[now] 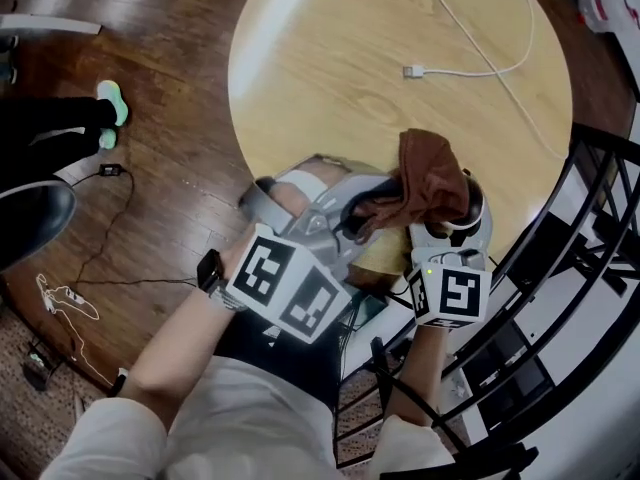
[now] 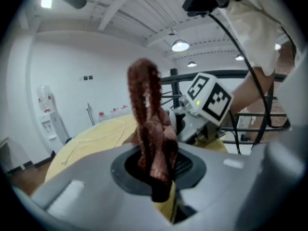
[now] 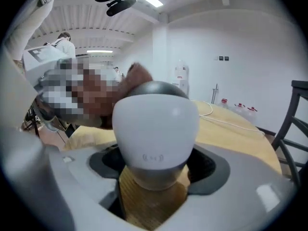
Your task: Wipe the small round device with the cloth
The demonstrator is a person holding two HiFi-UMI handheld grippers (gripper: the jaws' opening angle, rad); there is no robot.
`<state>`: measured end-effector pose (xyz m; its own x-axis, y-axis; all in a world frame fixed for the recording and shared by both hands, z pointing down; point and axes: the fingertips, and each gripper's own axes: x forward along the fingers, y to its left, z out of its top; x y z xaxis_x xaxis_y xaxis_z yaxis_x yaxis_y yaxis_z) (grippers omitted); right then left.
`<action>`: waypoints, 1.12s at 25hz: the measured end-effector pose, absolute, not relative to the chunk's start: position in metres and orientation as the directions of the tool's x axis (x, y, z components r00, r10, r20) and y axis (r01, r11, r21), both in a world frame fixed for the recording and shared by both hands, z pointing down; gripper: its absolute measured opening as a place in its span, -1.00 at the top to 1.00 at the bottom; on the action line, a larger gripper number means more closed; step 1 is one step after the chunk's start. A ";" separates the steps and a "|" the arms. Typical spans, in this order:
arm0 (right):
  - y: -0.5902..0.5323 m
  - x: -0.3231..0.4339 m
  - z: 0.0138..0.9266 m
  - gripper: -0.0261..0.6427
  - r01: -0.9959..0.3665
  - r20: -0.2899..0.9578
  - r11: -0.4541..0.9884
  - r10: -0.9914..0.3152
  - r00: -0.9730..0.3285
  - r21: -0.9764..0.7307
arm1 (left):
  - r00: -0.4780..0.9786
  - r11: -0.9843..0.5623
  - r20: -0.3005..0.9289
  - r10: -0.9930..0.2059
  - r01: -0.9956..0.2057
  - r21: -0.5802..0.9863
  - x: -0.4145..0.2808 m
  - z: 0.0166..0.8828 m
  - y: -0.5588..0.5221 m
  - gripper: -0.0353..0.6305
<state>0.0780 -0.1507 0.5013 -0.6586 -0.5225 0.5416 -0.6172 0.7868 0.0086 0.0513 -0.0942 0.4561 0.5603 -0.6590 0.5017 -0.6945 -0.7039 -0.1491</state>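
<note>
In the head view, both grippers are over the near edge of the round wooden table [image 1: 330, 58]. My left gripper [image 1: 366, 222] is shut on a brown cloth [image 1: 428, 181], which drapes over the top of the small round device [image 1: 462, 224]. In the left gripper view the cloth [image 2: 151, 129] stands up from that gripper [image 2: 158, 178]. The device [image 3: 156, 126] is white with a dark top. My right gripper [image 3: 154, 179] is shut on its lower part, and the cloth [image 3: 138, 73] shows just behind it. In the head view the right gripper [image 1: 455, 236] is mostly hidden under the cloth.
A white cable [image 1: 480, 63] with a plug [image 1: 414, 71] loops across the far half of the table. A black metal railing [image 1: 590, 238] runs close along the right side. A person's shoes [image 1: 112, 103] and a cord [image 1: 110, 171] lie on the wooden floor at left.
</note>
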 end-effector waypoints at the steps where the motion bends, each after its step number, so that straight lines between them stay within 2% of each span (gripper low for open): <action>1: -0.150 0.078 0.501 -0.18 -0.616 0.544 0.787 -0.520 -0.659 0.007 | 0.546 -0.700 0.530 -0.649 -0.701 -0.135 0.045 0.468 -0.093 0.68; 5: -0.140 0.080 0.508 -0.24 -0.520 0.596 0.853 -0.442 -0.670 0.048 | 0.514 -0.692 0.585 -0.627 -0.713 -0.116 0.025 0.495 -0.087 0.68; 8: -0.128 0.090 0.505 -0.32 -0.384 0.612 0.923 -0.316 -0.725 0.023 | 0.524 -0.666 0.552 -0.649 -0.742 -0.078 0.017 0.488 -0.086 0.69; 12: -0.126 0.103 0.486 -0.32 -0.249 0.578 0.968 -0.216 -0.787 0.024 | 0.580 -0.613 0.391 -0.714 -0.789 0.051 0.005 0.450 -0.093 0.68; 17: -0.124 0.088 0.488 -0.32 -0.018 0.606 0.999 -0.042 -0.794 0.046 | 0.650 -0.621 0.160 -0.743 -0.759 0.199 0.008 0.392 -0.102 0.68; 20: -0.131 0.082 0.498 -0.32 0.037 0.618 0.999 0.019 -0.786 0.016 | 0.674 -0.649 0.068 -0.736 -0.730 0.214 0.026 0.371 -0.109 0.68; 25: -0.136 0.072 0.507 -0.30 0.047 0.598 0.999 0.027 -0.801 0.018 | 0.669 -0.678 0.229 -0.707 -0.734 0.048 0.059 0.390 -0.114 0.68; 28: -0.133 0.070 0.504 -0.21 0.038 0.576 0.998 0.006 -0.818 0.044 | 0.659 -0.687 0.295 -0.692 -0.726 0.008 0.067 0.405 -0.110 0.68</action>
<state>0.0696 -0.1329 0.5036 -0.8176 0.0060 0.5758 0.0380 0.9983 0.0436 0.0669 -0.1096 0.4053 0.6585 -0.6925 0.2947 -0.7263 -0.6874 0.0078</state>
